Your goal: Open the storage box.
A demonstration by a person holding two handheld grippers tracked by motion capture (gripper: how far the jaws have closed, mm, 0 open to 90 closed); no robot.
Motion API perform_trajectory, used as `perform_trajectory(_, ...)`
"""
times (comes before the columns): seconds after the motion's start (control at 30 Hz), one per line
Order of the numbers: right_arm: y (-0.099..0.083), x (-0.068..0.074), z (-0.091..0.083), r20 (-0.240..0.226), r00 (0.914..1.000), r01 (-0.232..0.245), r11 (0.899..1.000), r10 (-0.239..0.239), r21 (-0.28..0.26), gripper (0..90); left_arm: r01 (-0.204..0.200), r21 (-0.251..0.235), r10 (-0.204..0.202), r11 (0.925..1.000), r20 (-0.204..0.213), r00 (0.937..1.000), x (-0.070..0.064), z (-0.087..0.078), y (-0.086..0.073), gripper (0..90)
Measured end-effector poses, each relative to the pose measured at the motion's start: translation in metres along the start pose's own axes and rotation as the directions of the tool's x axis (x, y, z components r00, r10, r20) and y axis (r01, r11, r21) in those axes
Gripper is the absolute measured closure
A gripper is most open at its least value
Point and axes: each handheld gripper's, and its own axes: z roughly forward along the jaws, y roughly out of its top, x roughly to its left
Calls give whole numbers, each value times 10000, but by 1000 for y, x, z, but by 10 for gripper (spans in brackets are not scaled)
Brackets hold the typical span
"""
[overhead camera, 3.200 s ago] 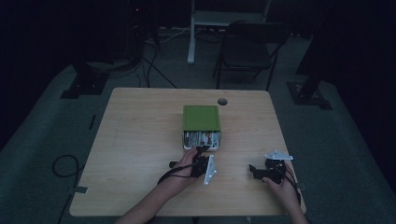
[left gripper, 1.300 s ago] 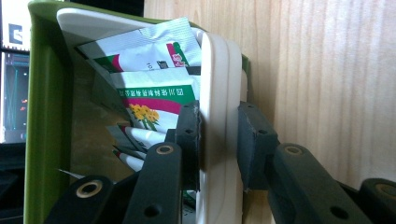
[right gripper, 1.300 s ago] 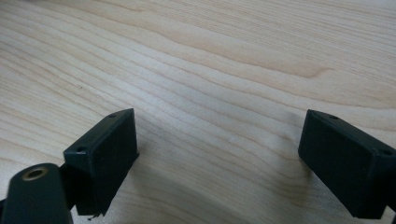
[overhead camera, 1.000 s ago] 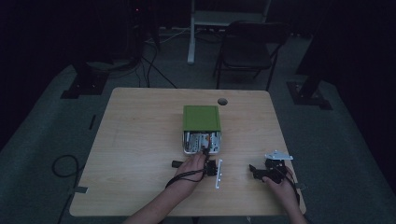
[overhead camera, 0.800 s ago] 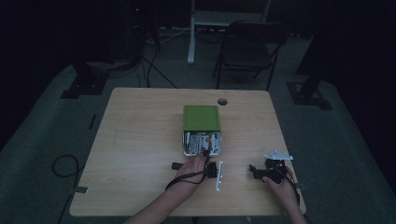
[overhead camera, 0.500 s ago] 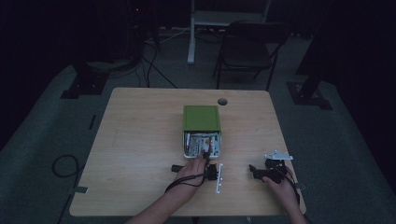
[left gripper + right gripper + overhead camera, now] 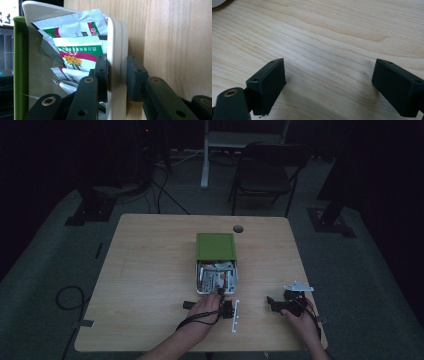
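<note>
A white box (image 7: 216,290) with a green lid (image 7: 215,246) slid back over its far half sits at the table's middle. Several white and green sachets (image 7: 217,276) stand inside it. My left gripper (image 7: 222,294) is at the box's near edge. In the left gripper view, my left gripper (image 7: 117,75) straddles the white box wall (image 7: 116,37), one jaw inside against the sachets (image 7: 75,50) and one outside, both pressing on the wall. My right gripper (image 7: 274,303) rests on the table at the right, open, its jaws (image 7: 328,82) wide apart over bare wood.
The wooden table (image 7: 150,270) has a cable hole (image 7: 238,228) at its far edge. A dark chair (image 7: 265,175) and stands are on the floor behind. Cables (image 7: 67,295) lie on the floor to the left.
Since the earliest frame my left hand has shifted a little to the right and turned at the box's near edge. The box and my right gripper have stayed in place.
</note>
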Motion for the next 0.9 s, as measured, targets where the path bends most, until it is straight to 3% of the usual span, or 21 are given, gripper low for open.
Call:
perform_trajectory(0.63, 0, 0, 0, -1, 10000, 0, 10000, 0, 0, 111, 87, -103, -84, 9999, 244, 9997, -12, -16, 3, 741)
perform_trajectory(0.9, 0, 0, 0, 1, 10000, 6, 10000, -6, -1, 111, 18, 81, -20, 10000, 324, 9995, -17, -19, 4, 742)
